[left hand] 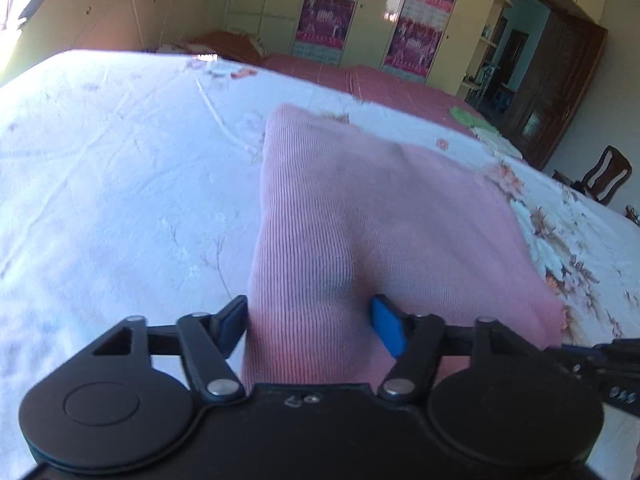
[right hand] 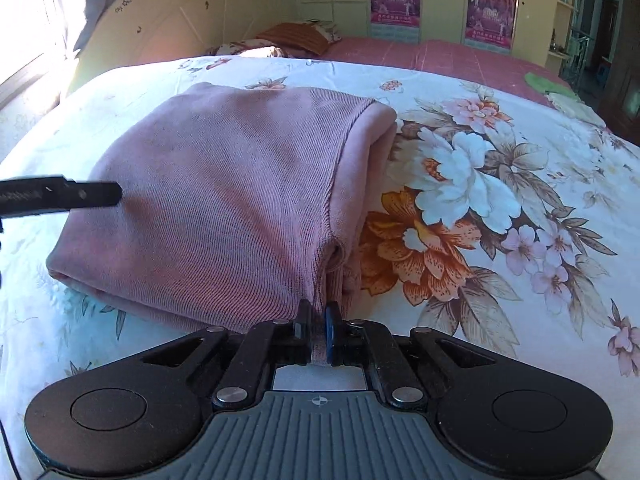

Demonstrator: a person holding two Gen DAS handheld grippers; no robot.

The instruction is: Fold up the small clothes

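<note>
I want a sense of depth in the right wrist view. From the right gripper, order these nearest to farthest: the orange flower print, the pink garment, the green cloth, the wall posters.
1. Pink garment, pinched in the right gripper.
2. Orange flower print, just right of the garment.
3. Green cloth, at the bed's far right.
4. Wall posters, on the back wall.

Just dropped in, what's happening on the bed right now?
A person is folding a pink knit garment on the floral bedsheet with a hand-held tool in each hand. The right tool is shut on the garment's near edge, by a seam. The left tool straddles a raised fold of the same garment at its other near corner, the blue pads at the fabric's sides; whether they grip is unclear. The garment already lies partly folded.
</note>
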